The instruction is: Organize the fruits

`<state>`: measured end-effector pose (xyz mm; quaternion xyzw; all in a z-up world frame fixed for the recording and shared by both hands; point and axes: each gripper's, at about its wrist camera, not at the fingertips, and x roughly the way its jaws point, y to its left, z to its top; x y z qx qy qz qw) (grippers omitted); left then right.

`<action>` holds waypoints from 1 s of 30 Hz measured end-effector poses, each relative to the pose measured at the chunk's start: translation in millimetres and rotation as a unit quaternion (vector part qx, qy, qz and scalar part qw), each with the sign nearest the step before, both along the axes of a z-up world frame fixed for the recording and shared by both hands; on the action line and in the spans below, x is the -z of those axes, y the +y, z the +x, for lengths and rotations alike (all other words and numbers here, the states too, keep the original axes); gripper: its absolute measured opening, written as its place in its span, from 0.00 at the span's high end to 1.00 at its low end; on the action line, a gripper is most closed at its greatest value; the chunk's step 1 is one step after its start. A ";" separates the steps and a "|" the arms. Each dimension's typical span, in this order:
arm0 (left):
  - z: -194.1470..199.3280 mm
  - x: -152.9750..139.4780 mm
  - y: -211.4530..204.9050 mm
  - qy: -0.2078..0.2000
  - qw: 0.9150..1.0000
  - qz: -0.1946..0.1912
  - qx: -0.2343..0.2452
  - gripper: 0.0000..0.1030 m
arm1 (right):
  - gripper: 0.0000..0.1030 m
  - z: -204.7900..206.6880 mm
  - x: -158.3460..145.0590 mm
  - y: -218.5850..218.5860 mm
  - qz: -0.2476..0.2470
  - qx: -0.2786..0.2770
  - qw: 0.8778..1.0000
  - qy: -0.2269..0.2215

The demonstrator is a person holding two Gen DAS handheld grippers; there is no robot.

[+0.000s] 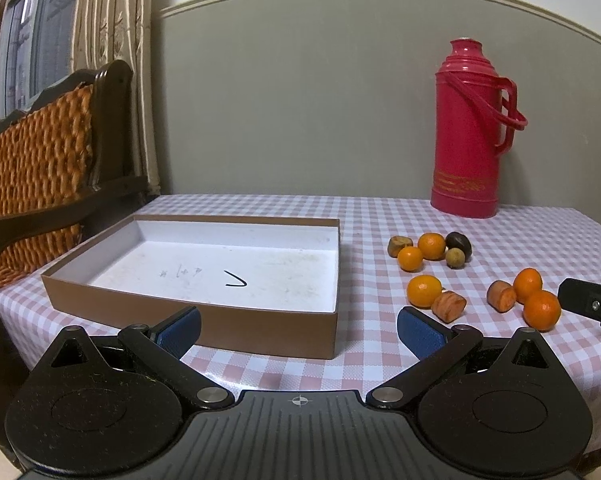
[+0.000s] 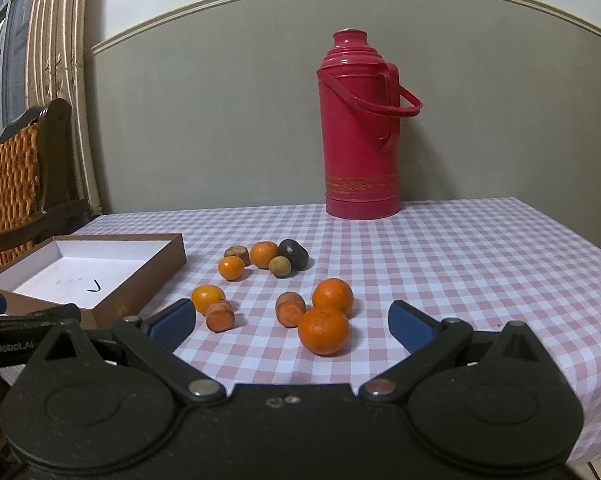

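A brown box point(image 1: 204, 322) with a white empty inside sits on the checked table; it also shows in the right wrist view point(image 2: 140, 284) at the left. Several small oranges lie to its right, the nearest point(image 2: 323, 330) just ahead of my right gripper point(image 2: 290, 326), which is open and empty. Carrot pieces point(image 2: 290, 309) point(image 2: 219, 315) and dark fruits point(image 2: 293, 254) lie among them. My left gripper point(image 1: 298, 330) is open and empty, at the box's near right corner. The oranges point(image 1: 423, 290) sit to its right.
A tall red thermos point(image 2: 360, 128) stands at the back of the table, by the wall. A wicker chair point(image 1: 36, 168) stands left of the table. The right gripper's tip point(image 1: 592, 304) shows at the right edge of the left wrist view.
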<state>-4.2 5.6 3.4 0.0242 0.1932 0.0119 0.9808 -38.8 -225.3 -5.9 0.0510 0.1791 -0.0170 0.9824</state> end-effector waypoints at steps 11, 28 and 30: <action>-0.2 -0.2 -0.5 0.000 1.000 0.001 0.000 0.00 | 0.06 0.0 0.6 0.3 0.002 0.001 1.000 0.002; -0.4 -0.9 0.3 -0.001 1.000 0.001 0.000 0.00 | 0.06 0.2 1.1 0.2 0.004 0.004 1.000 -0.001; -0.6 -0.6 -0.8 -0.001 1.000 0.002 0.001 0.00 | 0.06 0.1 1.3 0.3 0.003 0.004 1.000 -0.001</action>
